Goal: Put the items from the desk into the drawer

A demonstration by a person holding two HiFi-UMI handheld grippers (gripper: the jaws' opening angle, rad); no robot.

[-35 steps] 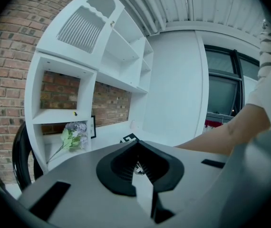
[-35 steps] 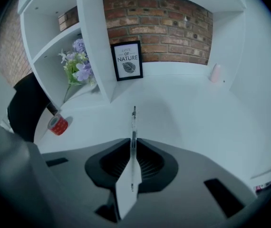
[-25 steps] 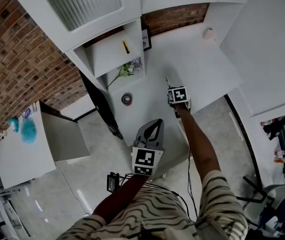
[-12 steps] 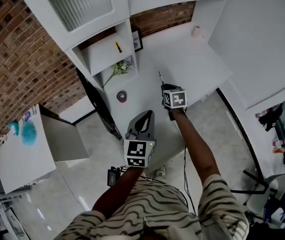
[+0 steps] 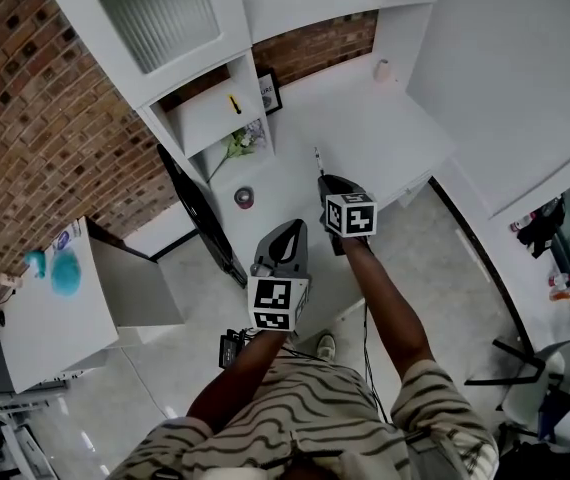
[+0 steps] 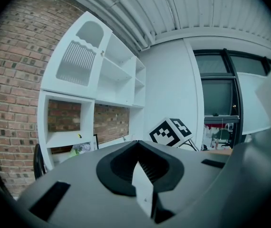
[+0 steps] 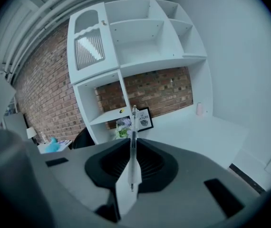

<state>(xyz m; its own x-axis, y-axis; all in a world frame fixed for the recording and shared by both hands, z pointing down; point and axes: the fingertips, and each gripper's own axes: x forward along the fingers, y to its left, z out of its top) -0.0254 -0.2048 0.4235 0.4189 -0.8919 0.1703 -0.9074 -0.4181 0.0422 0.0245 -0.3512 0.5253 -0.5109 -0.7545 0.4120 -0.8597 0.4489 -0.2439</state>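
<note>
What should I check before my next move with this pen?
1. Pen gripped: ok. The right tongs are shut on it.
2. Pen alignment: ok. It lies along the jaws, with its far end sticking out past them.
3. Left tongs free: ok. They are shut with nothing between them.
4. Drawer open: cannot tell. No view shows an open drawer.
5. Desk emptied: not ok. A round roll and a small pink object lie on it.
</note>
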